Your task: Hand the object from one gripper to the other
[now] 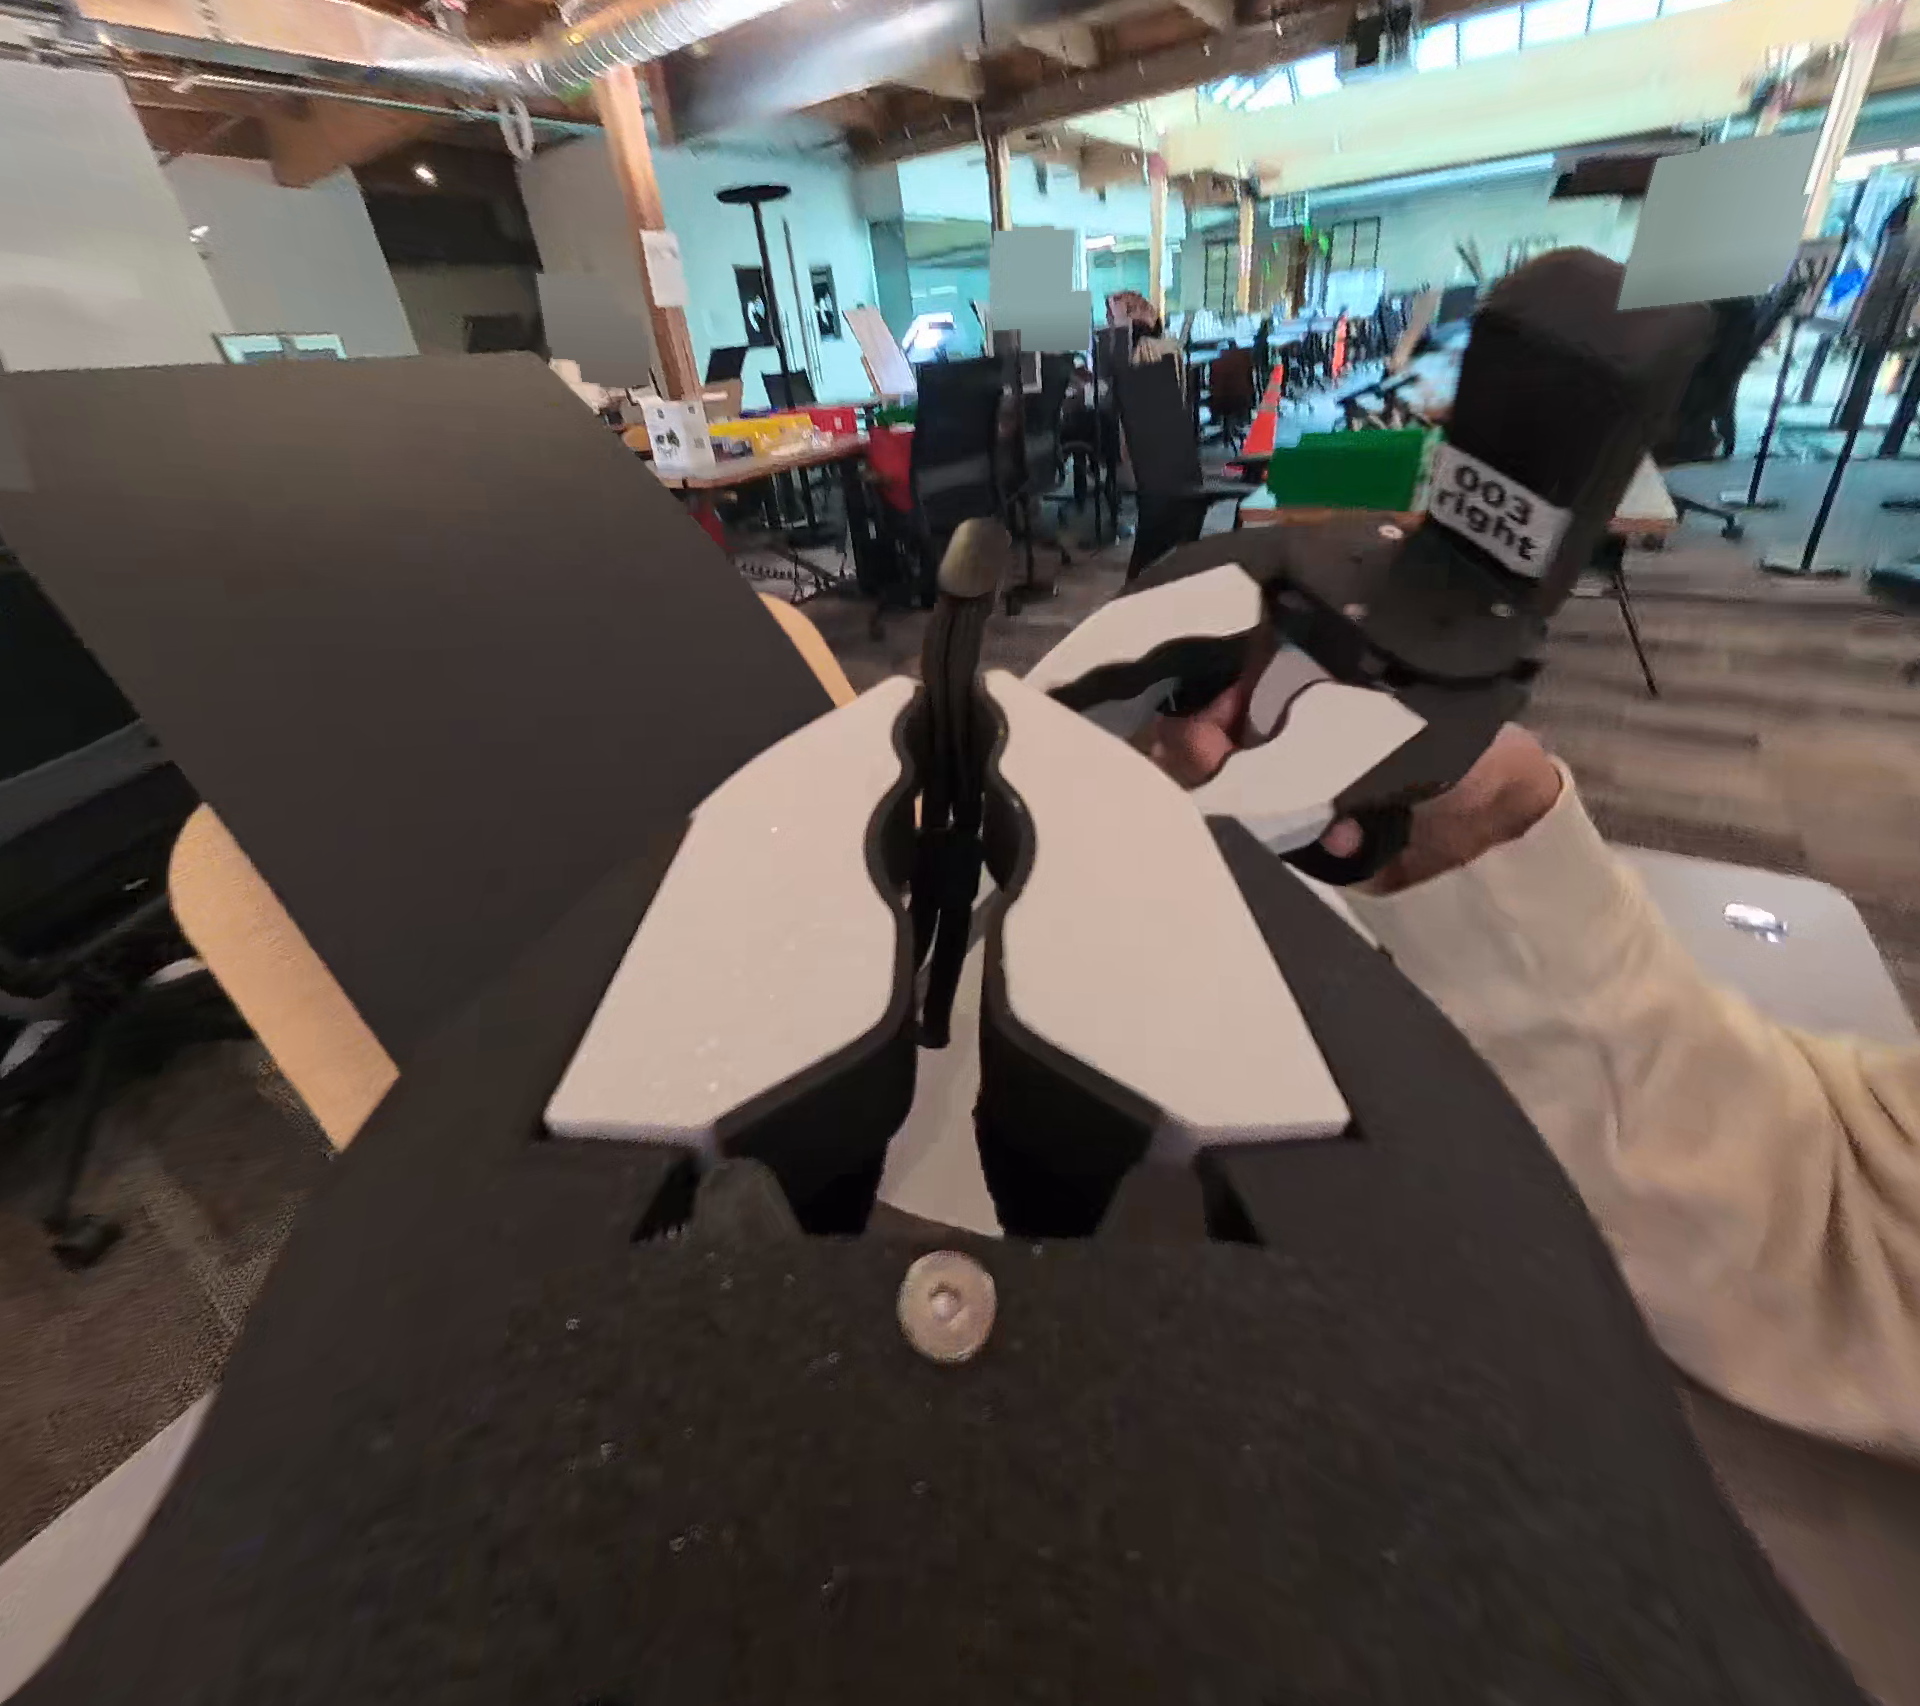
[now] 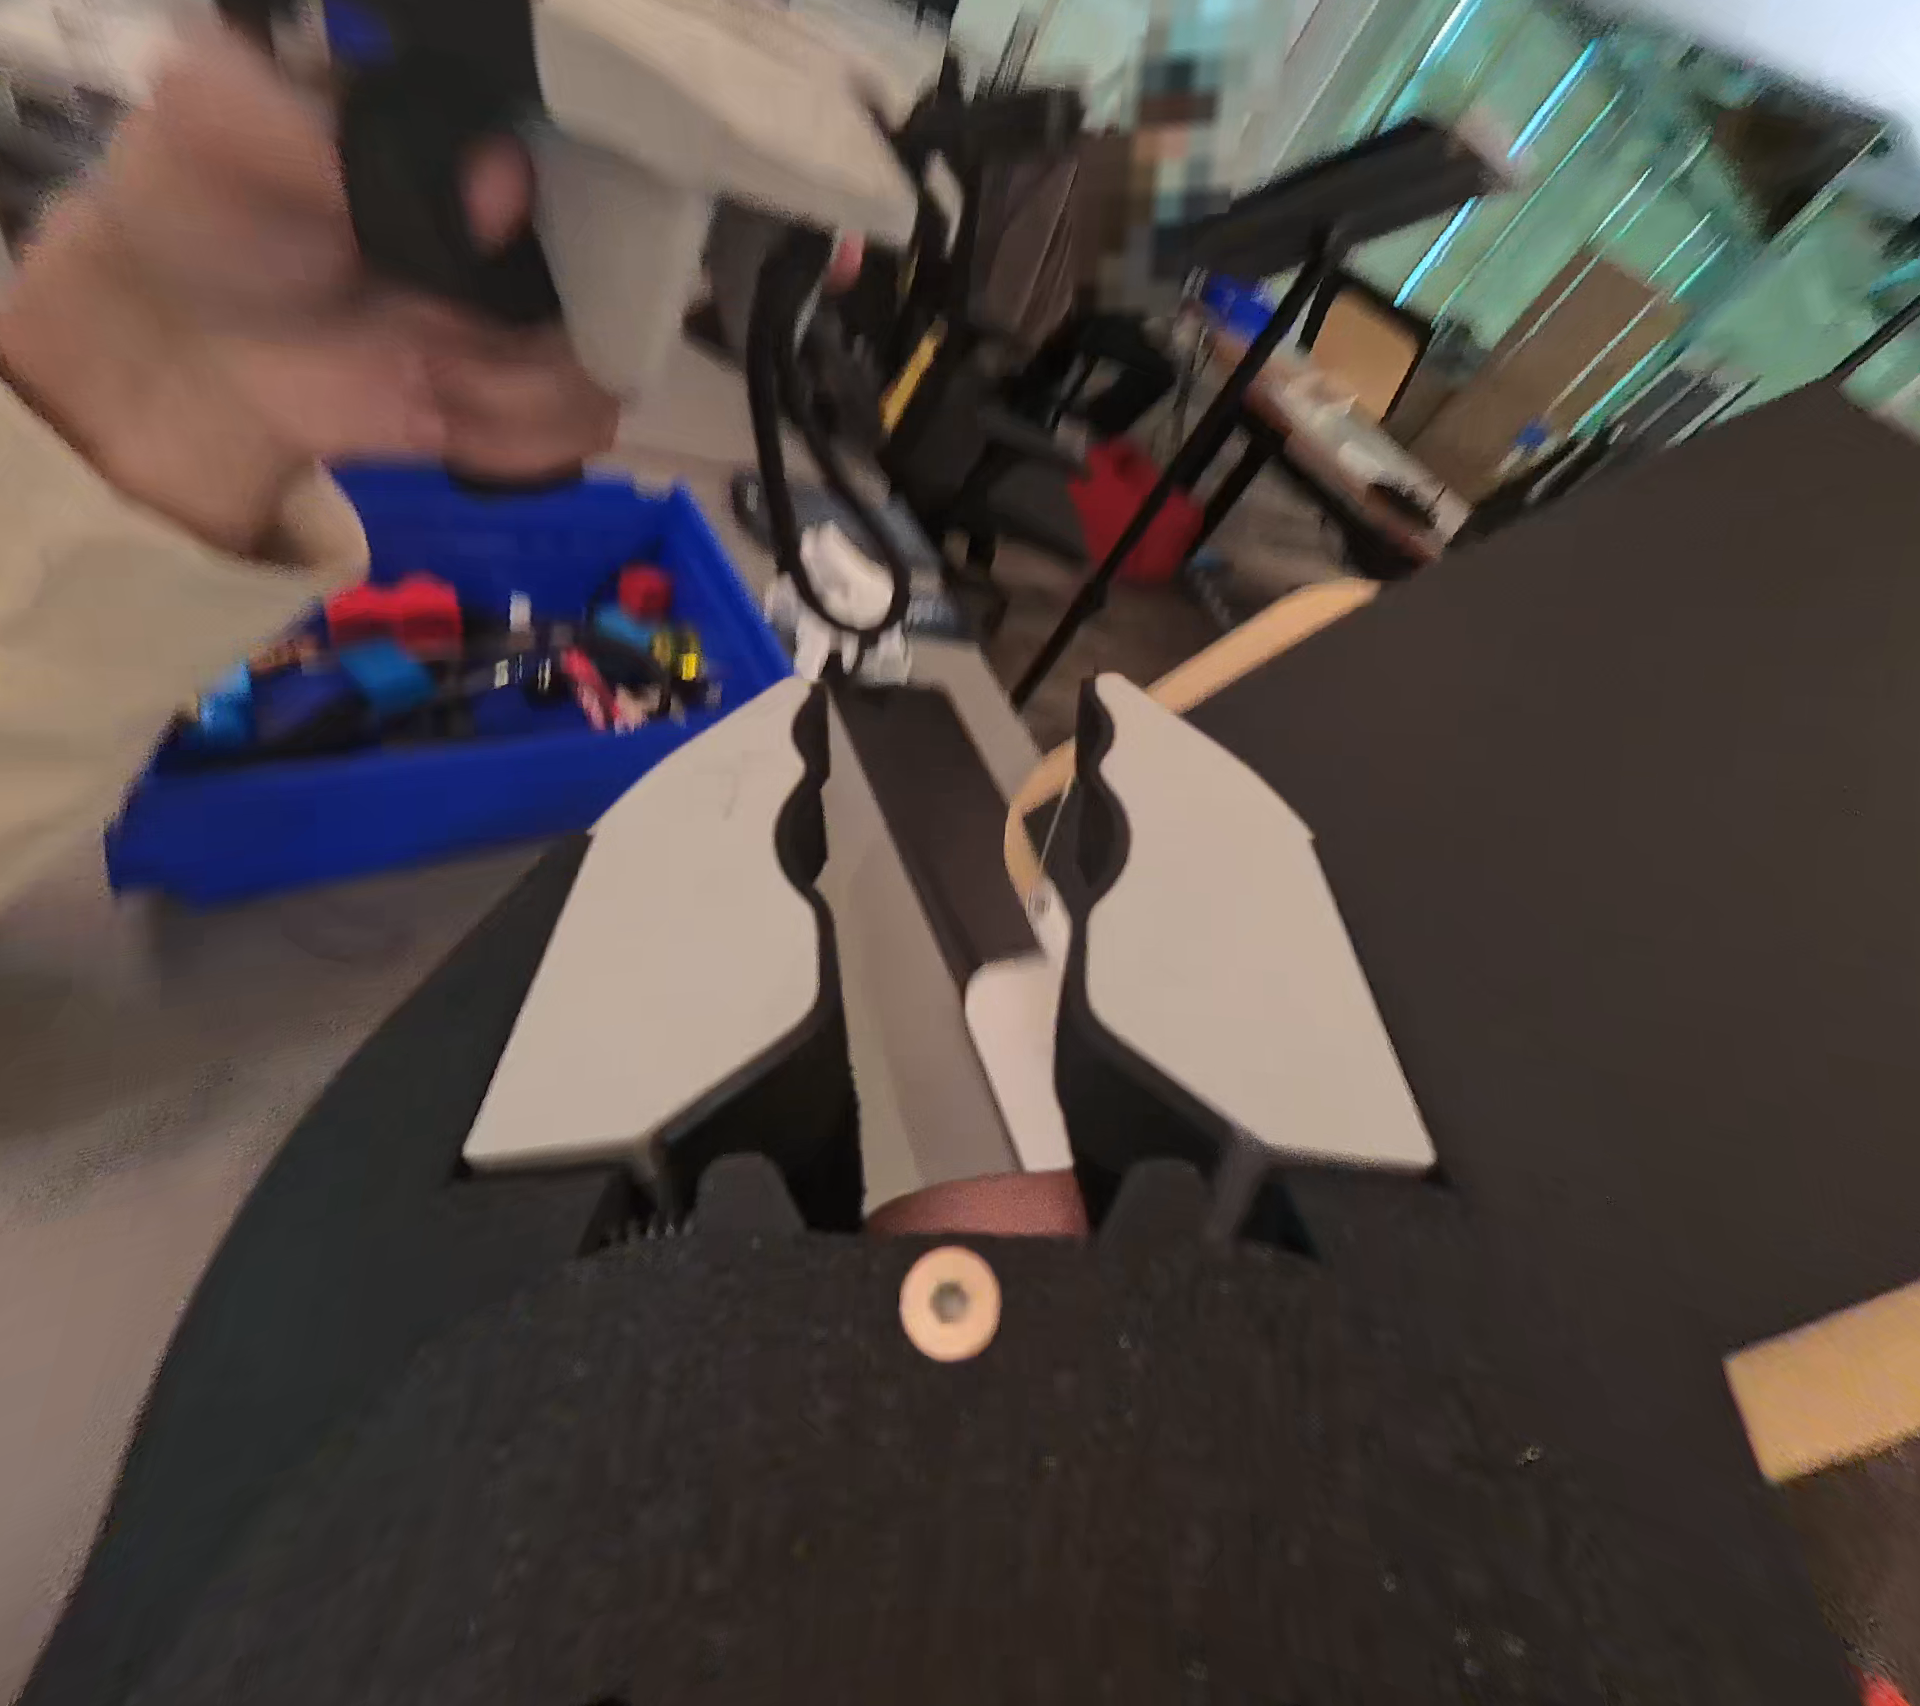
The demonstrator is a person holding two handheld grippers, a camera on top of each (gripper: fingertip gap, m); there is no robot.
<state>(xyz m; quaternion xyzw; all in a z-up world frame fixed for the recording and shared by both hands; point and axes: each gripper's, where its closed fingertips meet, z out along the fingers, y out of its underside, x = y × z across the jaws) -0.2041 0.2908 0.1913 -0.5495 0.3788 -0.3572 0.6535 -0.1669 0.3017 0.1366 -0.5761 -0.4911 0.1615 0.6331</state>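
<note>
My left gripper (image 1: 951,690) is shut on a black cable bundle (image 1: 951,783) that stands up between its fingers, its dark rounded tip above them. My right gripper (image 1: 1132,721) shows just to the right of it in the left wrist view, held by a hand in a cream sleeve, jaws apart and apart from the cable. In the right wrist view my right gripper (image 2: 951,700) is open and empty. Ahead and above it, blurred, the left gripper (image 2: 894,202) holds the cable (image 2: 774,409), which hangs in a loop with a white piece (image 2: 847,591) at the bottom.
A blue bin (image 2: 416,804) with several small coloured items sits at the left below the left hand. A black chair back with a wooden edge (image 1: 364,669) stands close at the left. A silver laptop (image 1: 1766,960) lies at the right. Desks and chairs fill the room behind. About 7 cm separates my left fingertips from my right.
</note>
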